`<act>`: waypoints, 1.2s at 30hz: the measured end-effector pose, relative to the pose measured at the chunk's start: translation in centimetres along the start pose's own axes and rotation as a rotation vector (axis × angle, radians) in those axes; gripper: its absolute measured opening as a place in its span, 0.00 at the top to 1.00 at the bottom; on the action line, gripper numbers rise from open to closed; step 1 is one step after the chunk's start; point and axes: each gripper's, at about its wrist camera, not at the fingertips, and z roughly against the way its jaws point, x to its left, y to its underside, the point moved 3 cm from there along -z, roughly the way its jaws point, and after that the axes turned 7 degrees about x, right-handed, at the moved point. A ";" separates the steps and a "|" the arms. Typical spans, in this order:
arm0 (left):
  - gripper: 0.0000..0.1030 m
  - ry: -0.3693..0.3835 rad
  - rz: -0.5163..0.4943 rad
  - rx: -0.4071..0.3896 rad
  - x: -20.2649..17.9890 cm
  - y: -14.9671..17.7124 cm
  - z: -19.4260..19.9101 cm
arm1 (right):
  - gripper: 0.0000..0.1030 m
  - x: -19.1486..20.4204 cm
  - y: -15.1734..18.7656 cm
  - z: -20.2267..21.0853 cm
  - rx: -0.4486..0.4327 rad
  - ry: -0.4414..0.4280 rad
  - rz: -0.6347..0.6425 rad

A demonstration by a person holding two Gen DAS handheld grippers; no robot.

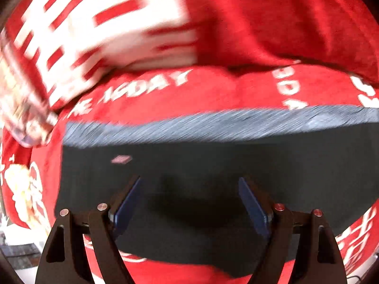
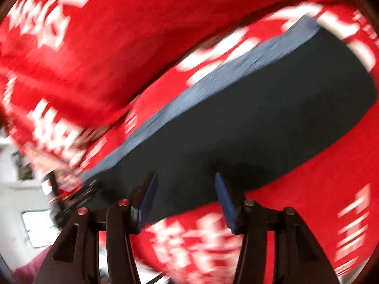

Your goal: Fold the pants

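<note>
Dark navy cloth, the pants [image 1: 201,165], lies flat on a red blanket [image 1: 213,90] printed with white letters, and both pictures are smeared by motion blur. From the left wrist view the garment reads as a broad dark slab whose long axis runs left to right across the frame, with a lighter blue-grey ribbed band [image 1: 213,123] along its far edge; whether that band is the waistband or a folded hem cannot be told. From the right wrist view the same dark pants [image 2: 248,127] run on a diagonal from lower left to upper right, the ribbed band [image 2: 213,80] again on the far side. A small pale tag-like mark [image 1: 121,159] sits on the dark cloth toward the left. The left gripper [image 1: 189,182] has its fingers spread wide, blue pads [image 1: 128,203] facing each other with bare cloth showing between them; it hangs over the near part of the pants and pinches nothing, though whether the tips touch the fabric cannot be told. The right gripper [image 2: 184,177] is likewise spread, somewhat less widely, above the near edge of the pants with nothing between its pads [image 2: 148,198]. Red blanket surrounds the garment on the sides that show: a strip beyond the band, more to the left and right, and a rumpled red fold [image 1: 284,19] rising behind. At the far left of the right wrist view, past the blanket's edge, pale room surfaces [image 2: 21,189] appear, too blurred to name.
</note>
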 end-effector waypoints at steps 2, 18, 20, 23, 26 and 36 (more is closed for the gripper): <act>0.19 -0.007 0.017 0.012 3.2 1.1 -1.4 | 0.46 2.7 2.9 -2.8 0.060 -0.071 0.008; 0.05 0.145 0.136 0.004 17.3 3.6 -7.7 | 0.46 10.4 12.4 -20.7 0.208 -0.242 -0.149; 0.04 0.142 0.117 -0.012 17.3 3.7 -7.8 | 0.46 10.5 12.3 -20.8 0.193 -0.250 -0.148; 0.00 0.155 0.122 -0.021 17.7 3.8 -8.1 | 0.49 10.3 11.8 -21.2 0.180 -0.253 -0.170; 0.00 0.170 0.127 -0.011 17.9 3.7 -8.2 | 0.92 10.4 11.0 -21.0 0.164 -0.221 -0.207; 0.00 0.115 0.122 -0.004 18.0 4.1 -7.5 | 0.94 8.5 13.5 -19.8 0.147 -0.117 -0.176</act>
